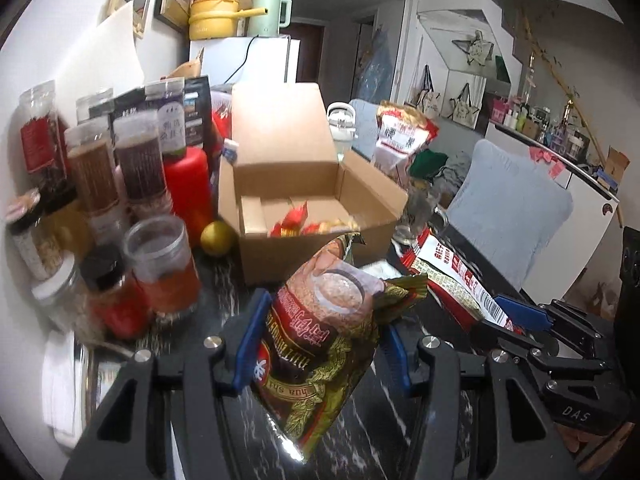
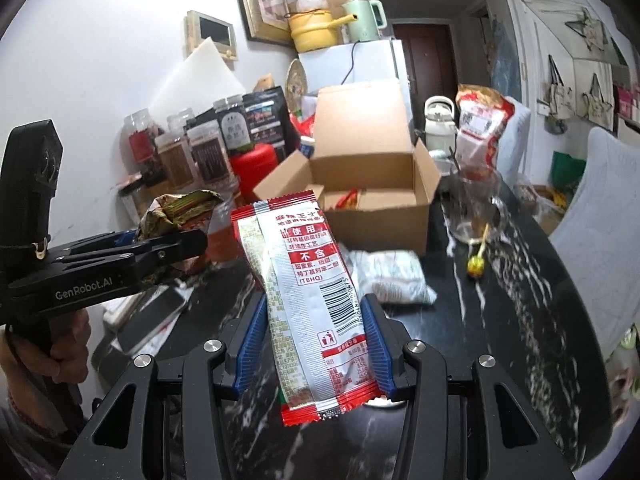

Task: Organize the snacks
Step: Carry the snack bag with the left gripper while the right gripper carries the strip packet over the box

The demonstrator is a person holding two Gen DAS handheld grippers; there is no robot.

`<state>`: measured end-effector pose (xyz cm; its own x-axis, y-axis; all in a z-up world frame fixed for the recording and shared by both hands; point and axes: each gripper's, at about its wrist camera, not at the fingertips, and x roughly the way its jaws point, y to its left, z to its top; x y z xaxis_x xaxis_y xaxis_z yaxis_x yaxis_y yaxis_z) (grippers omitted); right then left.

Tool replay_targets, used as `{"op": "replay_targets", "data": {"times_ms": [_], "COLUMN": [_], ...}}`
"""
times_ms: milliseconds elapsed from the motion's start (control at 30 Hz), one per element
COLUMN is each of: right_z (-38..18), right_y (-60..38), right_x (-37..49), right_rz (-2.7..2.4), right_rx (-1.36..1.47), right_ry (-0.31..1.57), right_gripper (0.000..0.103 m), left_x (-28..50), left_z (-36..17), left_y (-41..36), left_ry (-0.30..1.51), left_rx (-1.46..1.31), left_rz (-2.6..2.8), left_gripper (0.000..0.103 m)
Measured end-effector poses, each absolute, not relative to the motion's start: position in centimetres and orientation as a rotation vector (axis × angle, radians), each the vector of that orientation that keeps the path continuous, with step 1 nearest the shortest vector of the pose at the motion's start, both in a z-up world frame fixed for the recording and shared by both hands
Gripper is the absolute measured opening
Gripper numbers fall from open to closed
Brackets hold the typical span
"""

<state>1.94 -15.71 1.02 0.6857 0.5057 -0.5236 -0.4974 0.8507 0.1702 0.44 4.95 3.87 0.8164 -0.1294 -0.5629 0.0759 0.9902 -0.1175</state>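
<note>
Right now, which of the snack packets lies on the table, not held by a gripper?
The white packet, lying flat before the cardboard box. The red-and-white packet and the brown bag are gripped.

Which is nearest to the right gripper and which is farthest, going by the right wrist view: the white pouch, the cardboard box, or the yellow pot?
1. White pouch, lying on the dark table just beyond the right gripper.
2. Cardboard box, open, mid-table behind the pouch.
3. Yellow pot, high up on the white fridge at the back.

Matt cardboard box, glossy foil snack packet, polished black marble table
</note>
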Motion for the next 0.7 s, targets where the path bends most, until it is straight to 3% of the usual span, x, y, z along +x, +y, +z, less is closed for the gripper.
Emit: {"op": "replay_targets", "data": {"times_ms": [700], "right_z": [6.7], "right_y": [-14.8], "right_x": [15.3], "right_rz": [0.483], "right_rx": [-0.035], "right_ry": [0.436], "right_gripper": [0.047], "left_x": [14.6], "left_z": [9.4], "left_y": [5.1], "left_ry": [0.465], "left_rx": [-0.087], "left_rz": [-0.119], "left_gripper": [0.052]}}
